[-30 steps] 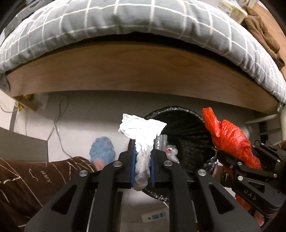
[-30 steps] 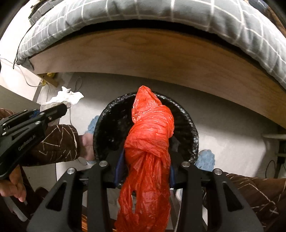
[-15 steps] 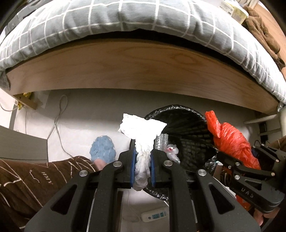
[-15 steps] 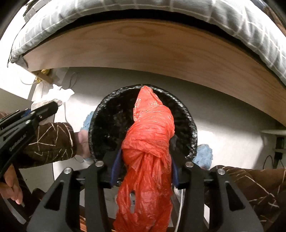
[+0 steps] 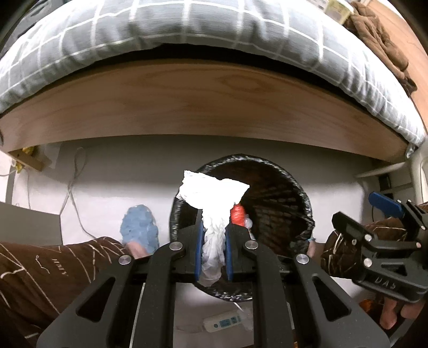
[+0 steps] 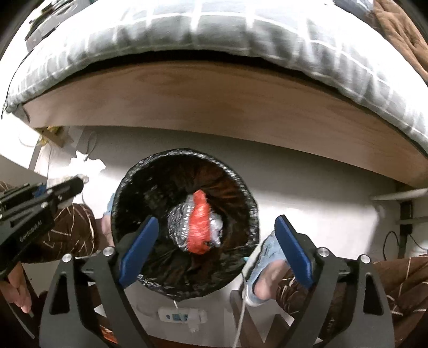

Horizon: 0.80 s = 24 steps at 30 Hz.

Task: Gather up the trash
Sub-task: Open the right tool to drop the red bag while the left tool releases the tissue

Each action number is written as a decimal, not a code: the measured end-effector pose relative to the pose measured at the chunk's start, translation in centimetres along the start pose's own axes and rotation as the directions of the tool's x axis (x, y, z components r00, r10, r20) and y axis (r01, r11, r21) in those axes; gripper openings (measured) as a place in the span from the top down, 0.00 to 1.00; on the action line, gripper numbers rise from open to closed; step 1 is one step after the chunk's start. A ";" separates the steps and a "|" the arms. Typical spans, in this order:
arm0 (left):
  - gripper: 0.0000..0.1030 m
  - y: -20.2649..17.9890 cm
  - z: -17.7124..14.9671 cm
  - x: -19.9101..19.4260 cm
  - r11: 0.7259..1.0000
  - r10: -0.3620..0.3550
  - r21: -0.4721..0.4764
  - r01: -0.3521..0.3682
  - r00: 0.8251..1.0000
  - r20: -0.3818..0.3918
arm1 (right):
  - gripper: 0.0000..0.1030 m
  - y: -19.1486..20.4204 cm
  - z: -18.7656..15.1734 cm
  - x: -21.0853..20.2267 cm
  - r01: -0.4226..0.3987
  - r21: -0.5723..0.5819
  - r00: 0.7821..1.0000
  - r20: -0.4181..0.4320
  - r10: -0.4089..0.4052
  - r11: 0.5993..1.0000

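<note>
My left gripper (image 5: pixel 213 227) is shut on a crumpled white tissue (image 5: pixel 214 195) and holds it over the near-left rim of a round bin lined with a black bag (image 5: pixel 299 187). My right gripper (image 6: pixel 216 227) is open and empty above the same bin (image 6: pixel 125 187). A red plastic bag (image 6: pixel 198 224) lies inside the bin on shiny wrappers; a bit of it shows in the left wrist view (image 5: pixel 237 215). The right gripper appears at the right of the left view (image 5: pixel 385 214), the left gripper with the tissue at the left of the right view (image 6: pixel 72 184).
A wooden bed frame (image 5: pixel 214 104) with a grey checked duvet (image 5: pixel 187 24) rises behind the bin. The person's legs and blue slippers (image 5: pixel 139 227) flank the bin. A white power strip (image 6: pixel 179 317) and cables (image 5: pixel 72 184) lie on the pale floor.
My right gripper opened and dropped the red bag into the bin. My left gripper moved right, over the bin's rim, still holding the tissue.
</note>
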State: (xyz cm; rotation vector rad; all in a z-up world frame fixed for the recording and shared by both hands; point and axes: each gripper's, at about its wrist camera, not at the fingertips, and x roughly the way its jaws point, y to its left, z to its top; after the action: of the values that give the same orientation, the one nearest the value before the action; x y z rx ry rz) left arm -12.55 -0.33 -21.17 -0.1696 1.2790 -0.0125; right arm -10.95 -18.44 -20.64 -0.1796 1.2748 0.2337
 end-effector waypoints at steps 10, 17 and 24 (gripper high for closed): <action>0.88 -4.9 0.2 0.3 0.995 -0.037 0.088 0.038 0.999 -0.009 | 0.12 -4.7 -0.6 -1.6 0.048 0.116 0.998 0.045 -0.053 0.992; 0.88 -6.8 0.0 0.4 0.990 -0.049 0.129 0.050 0.999 -0.015 | 0.08 -6.4 -1.0 -2.8 0.068 0.150 0.992 0.091 -0.082 0.986; 0.88 -8.0 -0.5 0.6 0.986 -0.053 0.158 0.055 0.998 -0.022 | 0.08 -7.3 -1.0 -3.3 0.068 0.167 0.989 0.119 -0.088 0.984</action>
State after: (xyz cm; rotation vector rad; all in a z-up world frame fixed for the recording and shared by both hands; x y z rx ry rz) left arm -12.16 -8.31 -20.78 -0.0670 1.2852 -0.1625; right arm -10.84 -25.95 -17.70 -0.0733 1.1528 0.0712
